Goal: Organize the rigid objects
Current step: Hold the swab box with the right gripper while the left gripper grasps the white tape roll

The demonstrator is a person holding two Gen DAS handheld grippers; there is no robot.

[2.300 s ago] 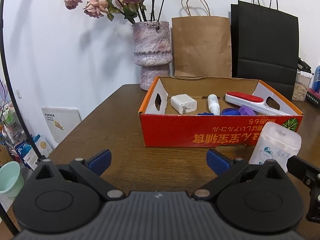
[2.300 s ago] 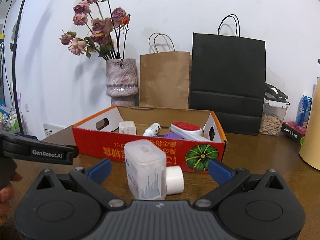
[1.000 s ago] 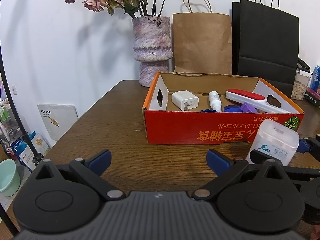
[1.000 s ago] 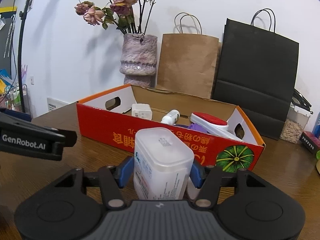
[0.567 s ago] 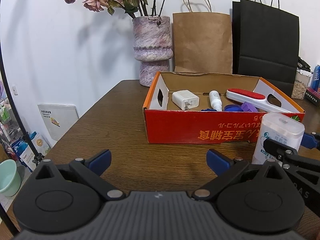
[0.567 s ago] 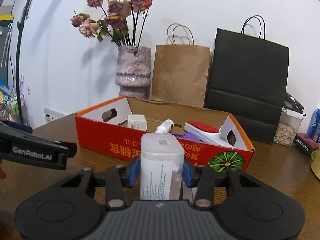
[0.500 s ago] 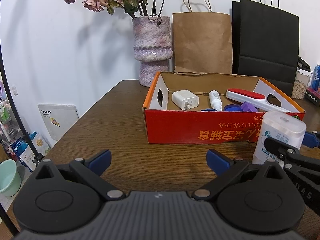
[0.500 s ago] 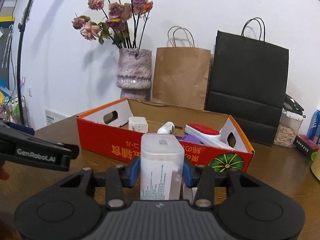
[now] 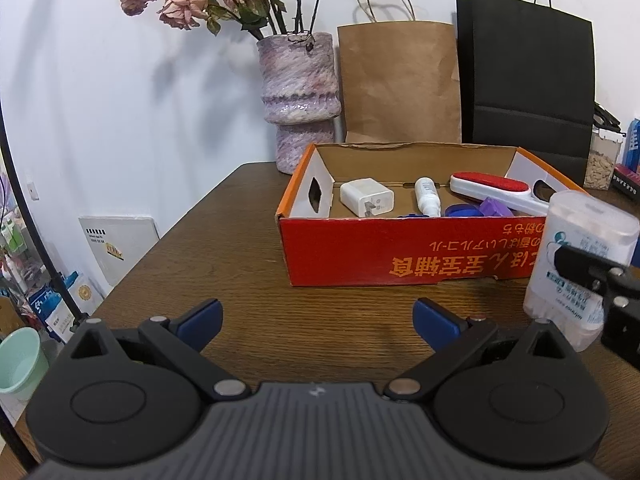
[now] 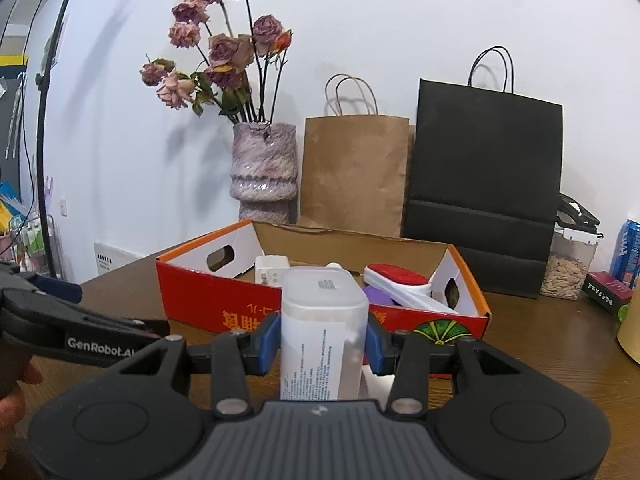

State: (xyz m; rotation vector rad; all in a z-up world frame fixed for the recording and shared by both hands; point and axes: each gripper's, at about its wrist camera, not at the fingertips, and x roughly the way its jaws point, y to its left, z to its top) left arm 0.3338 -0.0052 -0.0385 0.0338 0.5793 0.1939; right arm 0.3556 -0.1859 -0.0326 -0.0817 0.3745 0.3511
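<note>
My right gripper [image 10: 322, 340] is shut on a translucent white plastic container [image 10: 322, 320] and holds it upright, lifted in front of the red cardboard box [image 10: 224, 304]. The container also shows at the right of the left wrist view [image 9: 576, 264], clamped by the right gripper's fingers. The red box [image 9: 400, 256] holds a white charger [image 9: 366, 196], a small white bottle [image 9: 427, 196], a red-and-white lint brush [image 9: 492, 190] and purple and blue pieces [image 9: 494, 207]. My left gripper [image 9: 318, 314] is open and empty above the table, in front of the box.
A wooden table [image 9: 224, 248] carries a purple vase with dried roses [image 9: 298, 96], a brown paper bag [image 9: 400, 80] and a black paper bag [image 9: 524, 80] behind the box. A jar of seeds [image 10: 570, 268] stands at the right. A white roll [image 10: 376, 384] lies below the held container.
My right gripper closed on the plastic container and has lifted it off the table, up towards the box rim. The left gripper stayed open and nearly still.
</note>
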